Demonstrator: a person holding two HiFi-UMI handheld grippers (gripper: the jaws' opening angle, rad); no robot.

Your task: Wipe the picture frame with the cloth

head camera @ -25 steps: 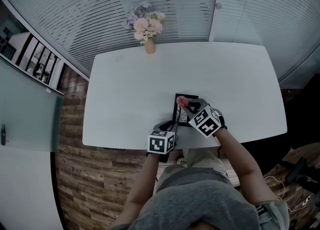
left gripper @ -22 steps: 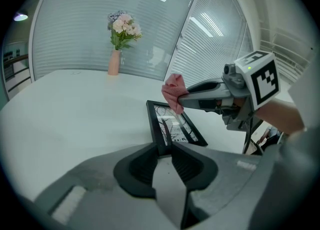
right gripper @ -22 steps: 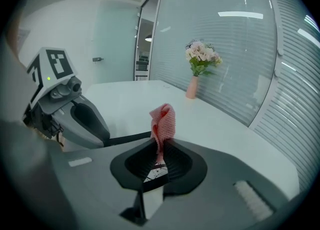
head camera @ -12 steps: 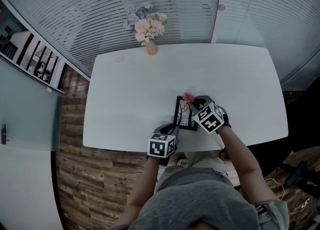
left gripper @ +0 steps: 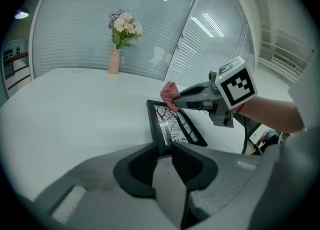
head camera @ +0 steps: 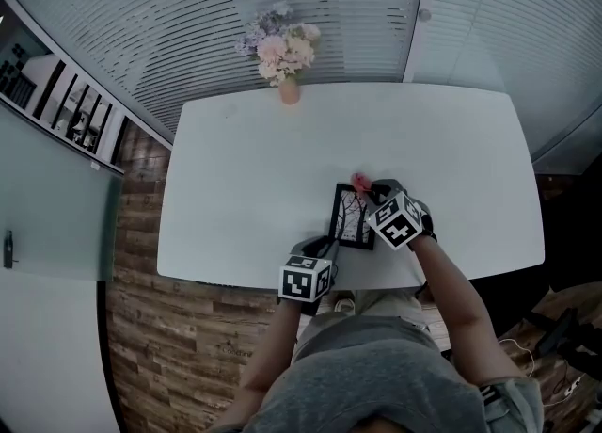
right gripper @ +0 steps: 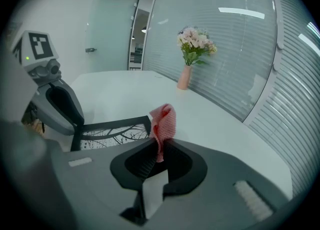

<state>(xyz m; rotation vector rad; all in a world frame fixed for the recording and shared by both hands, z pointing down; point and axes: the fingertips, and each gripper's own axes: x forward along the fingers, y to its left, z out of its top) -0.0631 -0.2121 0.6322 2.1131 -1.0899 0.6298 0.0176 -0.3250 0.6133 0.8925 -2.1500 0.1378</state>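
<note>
A black picture frame [head camera: 352, 217] with a branch print lies flat near the front edge of the white table [head camera: 245, 168]. My left gripper [head camera: 324, 246] is shut on the frame's near left edge [left gripper: 161, 136], which shows between the jaws in the left gripper view. My right gripper [head camera: 373, 193] is shut on a pink cloth [head camera: 360, 182]. A tuft of the cloth [right gripper: 164, 123] sticks up from the jaws, at the frame's far right corner [left gripper: 170, 94]. In the right gripper view the frame [right gripper: 112, 131] lies to the left, with the left gripper [right gripper: 55, 99] on it.
A pink vase of flowers [head camera: 285, 56] stands at the table's far edge, by the striped glass wall. The table's front edge runs just under both grippers. Wooden floor and a shelf lie to the left.
The right gripper has carried the cloth a little to the right along the frame's far edge. The left gripper keeps its hold on the frame.
</note>
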